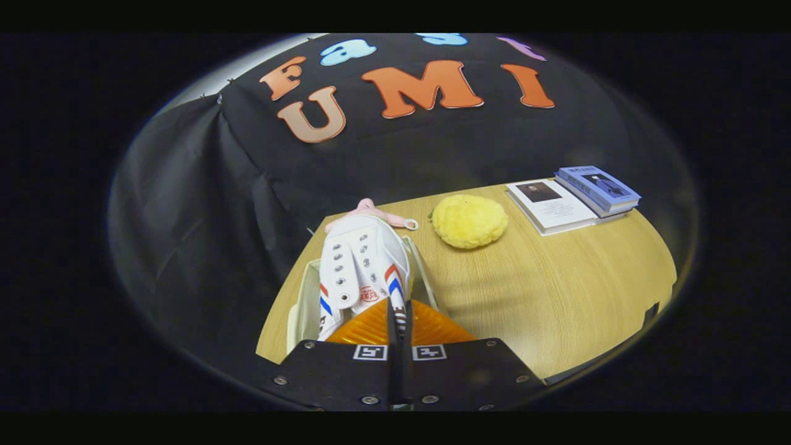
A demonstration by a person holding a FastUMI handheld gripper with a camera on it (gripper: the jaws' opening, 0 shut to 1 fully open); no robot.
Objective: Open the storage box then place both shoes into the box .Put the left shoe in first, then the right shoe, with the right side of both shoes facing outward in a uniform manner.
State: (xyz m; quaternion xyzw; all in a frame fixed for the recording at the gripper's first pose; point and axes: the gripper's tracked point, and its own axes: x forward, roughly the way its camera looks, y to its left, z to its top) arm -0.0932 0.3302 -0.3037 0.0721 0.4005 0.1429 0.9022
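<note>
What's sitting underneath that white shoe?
The white shoe is gripped by the gripper over a pale storage box. The shoe hides the box's inside. A pink thing lies behind it.

1. the gripper view rides on the gripper (400, 318), facing forward and down along its closed fingers.
2. it sits close above the white shoe (361, 275), with the wooden table (556, 290) beyond.

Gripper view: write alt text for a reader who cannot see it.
The gripper holds a white shoe by its rim, fingers nearly closed on it, over a white storage box at the wooden table's edge. Beyond lie a pink item, a yellow round sponge-like object and two books.
</note>
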